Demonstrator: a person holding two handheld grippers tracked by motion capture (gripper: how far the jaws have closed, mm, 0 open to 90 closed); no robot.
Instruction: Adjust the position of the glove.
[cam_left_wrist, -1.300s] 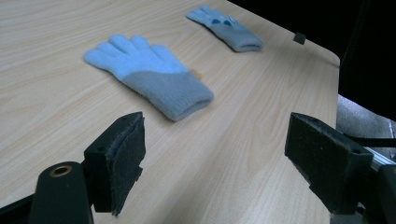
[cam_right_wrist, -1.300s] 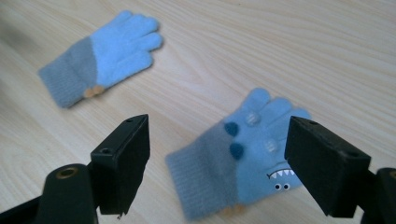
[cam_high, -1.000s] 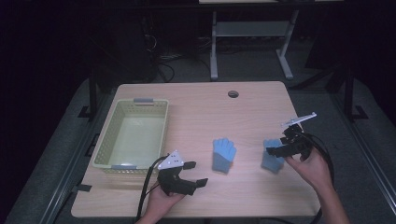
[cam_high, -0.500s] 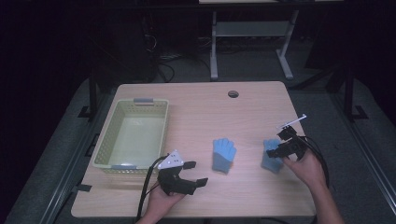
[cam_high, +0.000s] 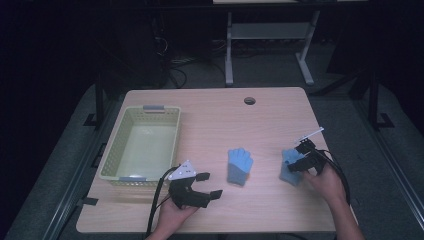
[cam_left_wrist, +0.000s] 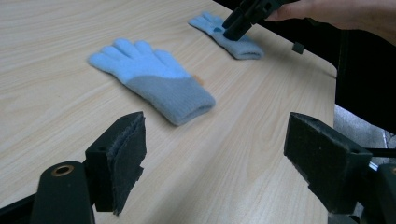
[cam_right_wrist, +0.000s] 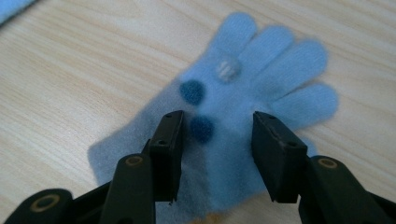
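Note:
Two light blue knit gloves lie flat on the wooden table (cam_high: 215, 115). One glove (cam_high: 239, 165) (cam_left_wrist: 154, 81) rests mid-table with its grey-blue cuff toward the person. My left gripper (cam_high: 210, 184) (cam_left_wrist: 217, 130) is open wide, low over the table, short of that cuff and holding nothing. The second glove (cam_high: 289, 166) (cam_right_wrist: 261, 74) (cam_left_wrist: 236, 42), with dark dots on its palm, lies to the right. My right gripper (cam_high: 296, 159) (cam_right_wrist: 217, 140) (cam_left_wrist: 233, 30) is open directly over this glove, with one jaw on each side of the palm. Whether the jaws touch the fabric is unclear.
A pale yellow-green plastic basket (cam_high: 111, 155) stands empty at the table's left side. A round cable hole (cam_high: 249, 100) sits near the far edge. The right glove lies close to the table's right edge. Beyond the table the floor is dark, with a desk frame (cam_high: 270, 35).
My right gripper has moved a little left and down, from beside the right glove to over its palm. The left gripper and both gloves have stayed put.

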